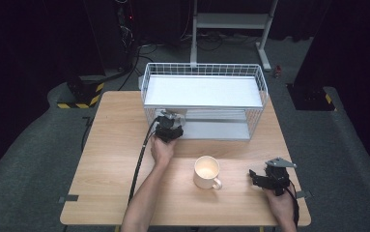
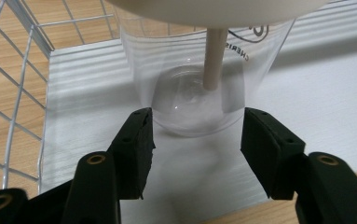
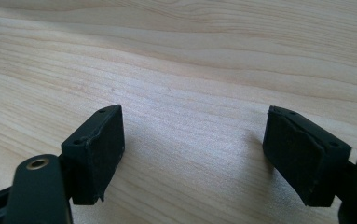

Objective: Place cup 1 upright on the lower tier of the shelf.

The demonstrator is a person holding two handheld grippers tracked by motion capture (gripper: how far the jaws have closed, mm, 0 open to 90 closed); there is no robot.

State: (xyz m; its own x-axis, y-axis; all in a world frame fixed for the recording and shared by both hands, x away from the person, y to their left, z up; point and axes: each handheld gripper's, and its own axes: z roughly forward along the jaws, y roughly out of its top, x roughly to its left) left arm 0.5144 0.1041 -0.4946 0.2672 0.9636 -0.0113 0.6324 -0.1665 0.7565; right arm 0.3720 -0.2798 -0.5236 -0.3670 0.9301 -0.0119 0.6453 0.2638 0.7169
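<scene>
A clear plastic cup (image 2: pixel 185 60) with a beige straw (image 2: pixel 213 56) stands on the white lower shelf (image 2: pixel 330 93) of a wire rack (image 1: pixel 202 72). My left gripper (image 2: pixel 197 116) is shut on the cup's base, one black pad touching each side. In the high view the left gripper (image 1: pixel 169 126) reaches into the rack's front left corner, and the upper shelf hides the cup. My right gripper (image 1: pixel 254 180) rests near the table's front right, pointing left. It is open, with only bare wood between the right gripper's (image 3: pixel 195 126) pads.
A cream mug (image 1: pixel 206 172) stands upright on the wooden table (image 1: pixel 110 159), between the two hands. The rack's wire wall (image 2: pixel 13 93) is close on the left of the cup. A cable (image 1: pixel 141 159) trails from the left gripper along the forearm.
</scene>
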